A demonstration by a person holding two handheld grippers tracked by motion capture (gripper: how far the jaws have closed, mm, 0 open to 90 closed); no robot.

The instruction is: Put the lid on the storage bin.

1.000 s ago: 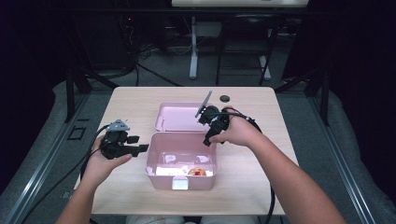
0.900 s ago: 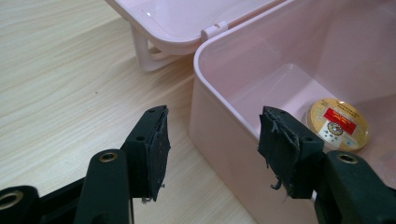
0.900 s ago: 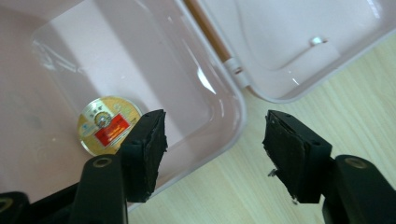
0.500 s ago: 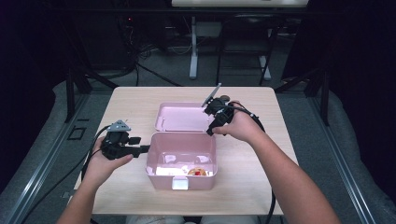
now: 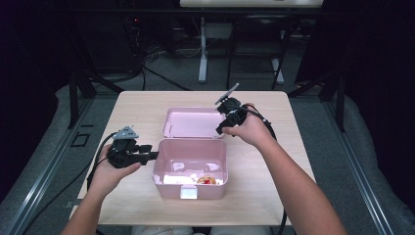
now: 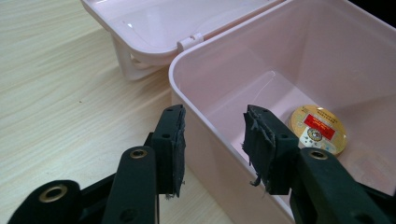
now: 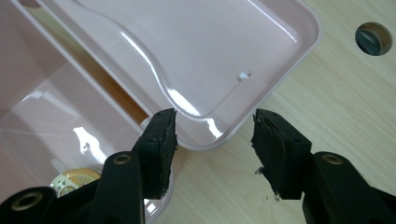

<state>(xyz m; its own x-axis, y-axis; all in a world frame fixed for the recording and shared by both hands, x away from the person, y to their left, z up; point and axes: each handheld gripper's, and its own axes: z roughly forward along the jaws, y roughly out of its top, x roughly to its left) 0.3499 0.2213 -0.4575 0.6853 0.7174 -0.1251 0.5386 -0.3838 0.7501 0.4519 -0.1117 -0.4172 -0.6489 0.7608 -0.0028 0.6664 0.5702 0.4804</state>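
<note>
High view: the pink box point(image 5: 191, 166) sits mid-table point(image 5: 288, 147), its lid point(image 5: 191, 122) laid open behind. Left gripper point(image 5: 151, 155) straddles the box's left wall, right gripper point(image 5: 221, 128) the lid's corner; both jaws apart, just been closing.

Pale pink plastic box point(image 5: 192, 169) set near the table's front edge, hinged lid point(image 5: 192, 122) laid open flat behind, toward the centre.

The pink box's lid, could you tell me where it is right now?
In the high view the lid lies open flat behind the pink box, mid-table, with the right gripper at its right corner.
</note>
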